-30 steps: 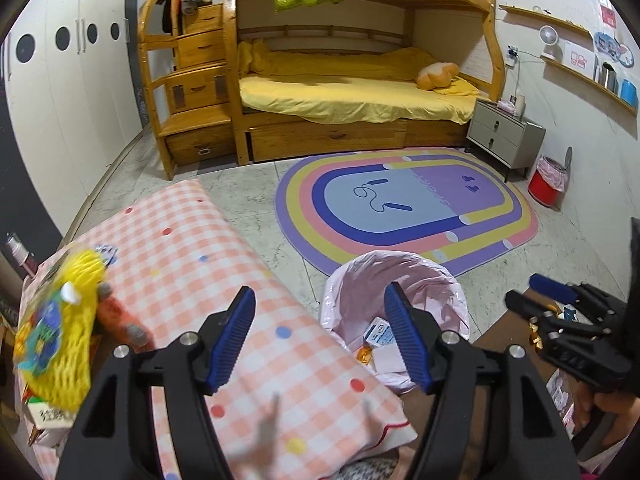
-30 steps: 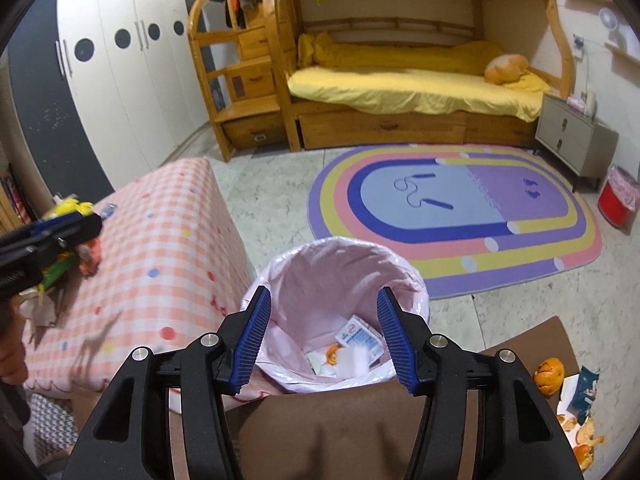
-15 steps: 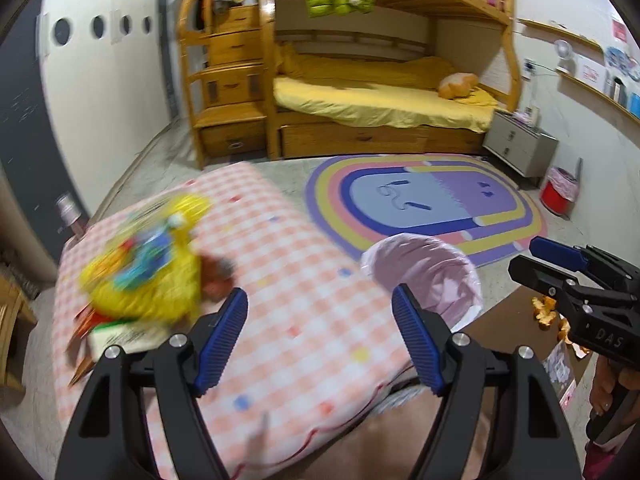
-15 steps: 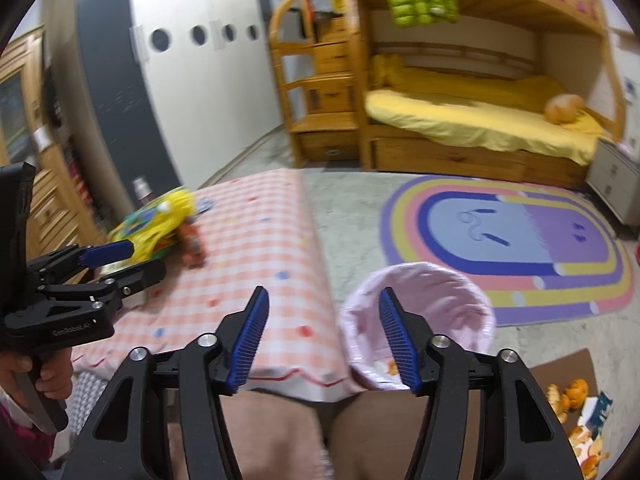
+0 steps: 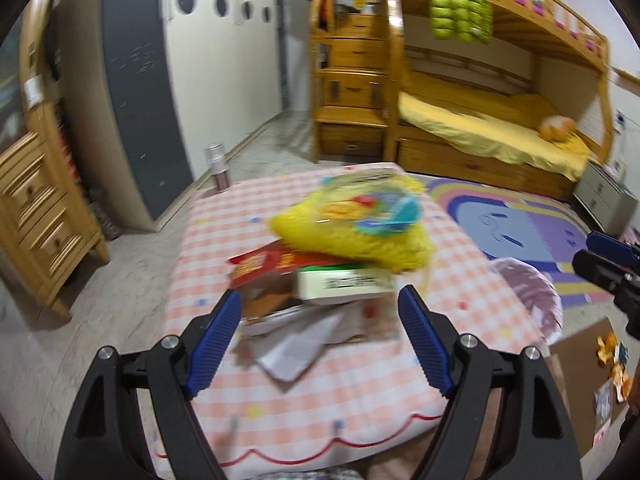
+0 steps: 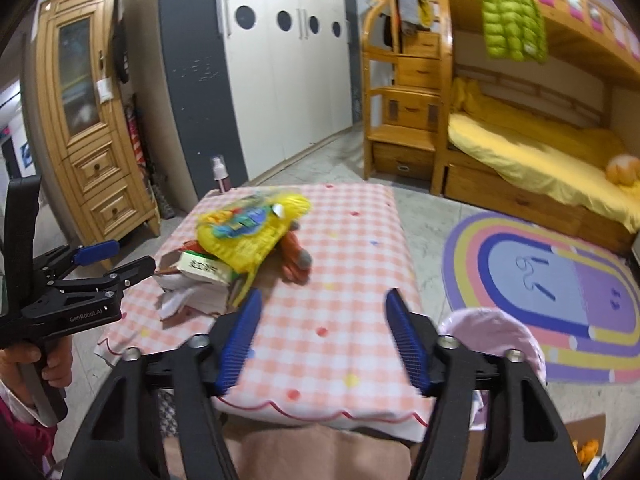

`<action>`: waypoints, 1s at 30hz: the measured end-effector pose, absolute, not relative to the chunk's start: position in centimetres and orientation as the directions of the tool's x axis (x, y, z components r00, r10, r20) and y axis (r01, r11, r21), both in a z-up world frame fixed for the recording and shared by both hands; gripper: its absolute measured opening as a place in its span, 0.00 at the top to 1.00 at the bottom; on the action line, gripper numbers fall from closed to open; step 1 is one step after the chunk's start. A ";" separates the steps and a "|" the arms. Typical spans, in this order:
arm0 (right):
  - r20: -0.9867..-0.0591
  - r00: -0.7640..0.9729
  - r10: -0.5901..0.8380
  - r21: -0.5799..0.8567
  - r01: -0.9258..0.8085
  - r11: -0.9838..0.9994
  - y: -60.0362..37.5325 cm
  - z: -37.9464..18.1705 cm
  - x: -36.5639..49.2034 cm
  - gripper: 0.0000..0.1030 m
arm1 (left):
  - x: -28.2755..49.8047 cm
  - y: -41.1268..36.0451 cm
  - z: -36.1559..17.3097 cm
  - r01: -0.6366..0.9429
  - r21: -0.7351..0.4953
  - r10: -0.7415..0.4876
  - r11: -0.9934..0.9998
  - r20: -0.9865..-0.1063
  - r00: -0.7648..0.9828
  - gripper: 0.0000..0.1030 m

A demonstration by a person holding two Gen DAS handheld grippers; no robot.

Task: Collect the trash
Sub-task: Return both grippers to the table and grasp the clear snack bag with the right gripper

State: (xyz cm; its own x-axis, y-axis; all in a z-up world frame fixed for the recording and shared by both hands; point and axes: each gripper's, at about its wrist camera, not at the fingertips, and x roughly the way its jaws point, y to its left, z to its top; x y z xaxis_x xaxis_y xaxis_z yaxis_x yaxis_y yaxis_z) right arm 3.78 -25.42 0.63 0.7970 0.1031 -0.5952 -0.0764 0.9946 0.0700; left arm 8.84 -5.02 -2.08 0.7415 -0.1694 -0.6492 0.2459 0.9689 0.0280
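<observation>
A heap of trash lies on the pink checked table [image 5: 360, 400]: a yellow net bag [image 5: 360, 232] on top, a white box [image 5: 344, 284], a red packet [image 5: 260, 264] and white paper [image 5: 296, 348]. My left gripper [image 5: 319, 296] hovers just short of the heap, its jaws opening with nothing between them. My right gripper [image 6: 324, 296] hangs over the bare cloth [image 6: 340, 340], right of the yellow net bag [image 6: 248, 232], its empty jaws closing. The pink-lined bin [image 6: 492, 332] stands off the table's right corner.
A spray bottle [image 6: 219, 174] stands at the table's far edge. A wooden cabinet [image 6: 92, 136] is at the left, a bunk bed [image 6: 540, 152] and a rainbow rug [image 6: 560, 292] at the right. Cardboard with orange peel [image 5: 608, 356] lies on the floor.
Both views have swung left from the bin to the table and its heap. The left jaws stand wider than before.
</observation>
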 end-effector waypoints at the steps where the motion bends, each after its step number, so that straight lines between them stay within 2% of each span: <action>1: -0.595 0.797 0.106 0.066 -0.083 0.994 -25.0 0.7 4.1 0.54 | 9.1 -4.3 -2.2 0.231 0.024 -0.160 0.973 -0.653 0.740 0.24; 3: -0.599 0.792 0.121 0.056 -0.109 0.992 -23.9 0.8 5.1 0.61 | 9.6 -3.2 -2.5 0.208 0.021 -0.143 0.978 -0.657 0.740 0.24; 6: -0.605 0.783 0.145 0.047 -0.147 0.988 -22.4 1.1 6.6 0.61 | 9.8 -2.1 -2.8 0.191 0.023 -0.129 0.981 -0.659 0.741 0.24; 8: -0.607 0.778 0.162 0.051 -0.166 0.985 -21.6 1.2 7.6 0.57 | 10.3 -1.7 -2.9 0.179 0.029 -0.116 0.983 -0.657 0.745 0.24; 9: -0.611 0.774 0.165 0.053 -0.168 0.984 -21.3 1.1 8.3 0.47 | 10.5 -1.5 -2.9 0.172 0.032 -0.110 0.985 -0.656 0.747 0.24; 10: -0.612 0.772 0.170 0.058 -0.171 0.984 -21.1 1.1 8.8 0.43 | 10.9 -1.1 -3.0 0.164 0.034 -0.102 0.986 -0.656 0.748 0.24; 14: -0.630 0.750 0.201 0.086 -0.190 0.978 -19.8 0.8 11.9 0.43 | 12.3 0.6 -3.3 0.130 0.037 -0.074 0.991 -0.658 0.750 0.24; 15: -0.633 0.747 0.204 0.087 -0.193 0.977 -19.5 0.6 12.5 0.44 | 12.7 1.1 -3.4 0.118 0.039 -0.063 0.992 -0.659 0.749 0.24; 18: -0.647 0.733 0.209 0.094 -0.196 0.976 -18.6 0.1 14.4 0.58 | 13.5 1.9 -3.8 0.101 0.034 -0.052 0.994 -0.667 0.743 0.24; 27: -0.713 0.658 0.243 0.180 -0.164 0.970 -18.1 -2.1 18.9 0.57 | 14.7 2.8 -4.5 0.096 0.024 -0.054 0.995 -0.678 0.733 0.24; 29: -0.718 0.648 0.253 0.193 -0.163 0.968 -17.9 -2.3 19.2 0.60 | 14.7 2.7 -4.6 0.100 0.019 -0.060 0.995 -0.681 0.730 0.24; 30: -0.716 0.649 0.258 0.200 -0.163 0.966 -17.8 -2.3 19.1 0.73 | 14.6 2.7 -4.6 0.102 0.019 -0.062 0.995 -0.681 0.730 0.24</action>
